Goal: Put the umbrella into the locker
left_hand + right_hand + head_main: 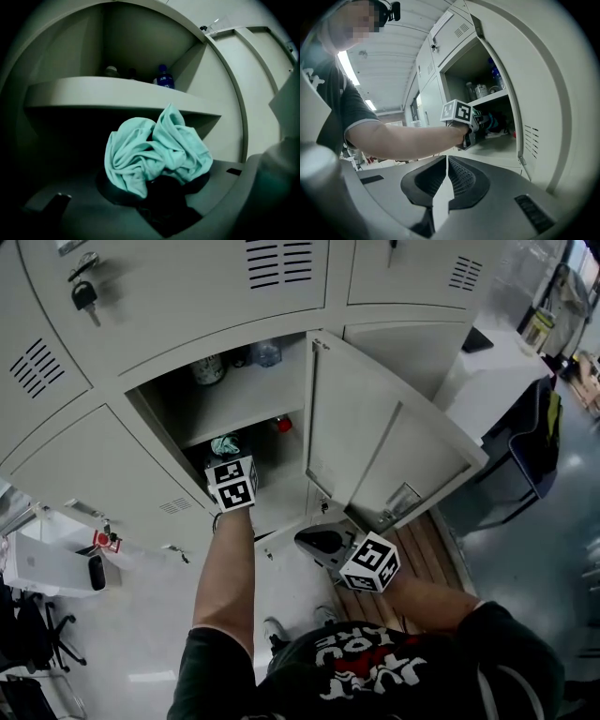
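Note:
The umbrella (154, 150) is a folded bundle of teal fabric with a dark body, and my left gripper (157, 190) is shut on it. In the head view the left gripper (228, 463) reaches into the lower part of the open locker (155, 409), the teal umbrella (225, 444) showing just past its marker cube. The right gripper view shows that cube and the umbrella (490, 121) at the locker mouth. My right gripper (446, 180) is shut with nothing in it; it hangs below the open door (375, 446), outside the locker (506, 154).
A shelf (117, 91) splits the locker; bottles (162, 77) and a jar (208, 368) stand on it. A small red thing (283, 424) lies at the back right below. Keys (84, 294) hang from the upper door. An office chair (534, 446) stands right.

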`<state>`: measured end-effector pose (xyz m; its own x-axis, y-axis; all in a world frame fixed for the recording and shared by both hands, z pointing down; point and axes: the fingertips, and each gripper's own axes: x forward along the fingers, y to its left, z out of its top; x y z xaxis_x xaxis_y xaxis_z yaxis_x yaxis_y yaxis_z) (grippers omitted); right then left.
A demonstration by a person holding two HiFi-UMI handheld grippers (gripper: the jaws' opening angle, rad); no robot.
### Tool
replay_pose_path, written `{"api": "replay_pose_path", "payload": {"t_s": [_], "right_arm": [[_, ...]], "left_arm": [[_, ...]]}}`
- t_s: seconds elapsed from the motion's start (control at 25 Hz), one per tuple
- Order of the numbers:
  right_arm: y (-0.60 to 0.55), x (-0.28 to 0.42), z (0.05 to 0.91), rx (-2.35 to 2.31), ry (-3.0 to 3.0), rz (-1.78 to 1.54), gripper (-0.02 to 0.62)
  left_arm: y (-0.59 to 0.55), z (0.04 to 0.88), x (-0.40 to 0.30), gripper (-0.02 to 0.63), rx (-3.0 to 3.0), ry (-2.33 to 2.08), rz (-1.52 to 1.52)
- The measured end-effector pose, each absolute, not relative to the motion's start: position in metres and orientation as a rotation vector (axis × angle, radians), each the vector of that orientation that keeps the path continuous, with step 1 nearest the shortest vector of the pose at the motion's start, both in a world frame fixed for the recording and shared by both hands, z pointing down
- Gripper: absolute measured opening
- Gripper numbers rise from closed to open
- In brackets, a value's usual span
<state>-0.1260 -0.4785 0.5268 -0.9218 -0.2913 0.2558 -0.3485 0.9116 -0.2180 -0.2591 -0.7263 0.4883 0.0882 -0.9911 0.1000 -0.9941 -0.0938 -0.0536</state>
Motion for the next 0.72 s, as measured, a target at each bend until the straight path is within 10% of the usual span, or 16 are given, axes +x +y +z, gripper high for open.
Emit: {"api": "replay_pose_path", "payload": {"t_s": [0.72], "right_arm": [[-0.484, -0.107, 0.546, 0.518, -2.817, 0.450, 0.037]], "left_arm": [[-0.771, 0.507, -0.264, 0.213, 2.277, -2.104, 0.292]]}}
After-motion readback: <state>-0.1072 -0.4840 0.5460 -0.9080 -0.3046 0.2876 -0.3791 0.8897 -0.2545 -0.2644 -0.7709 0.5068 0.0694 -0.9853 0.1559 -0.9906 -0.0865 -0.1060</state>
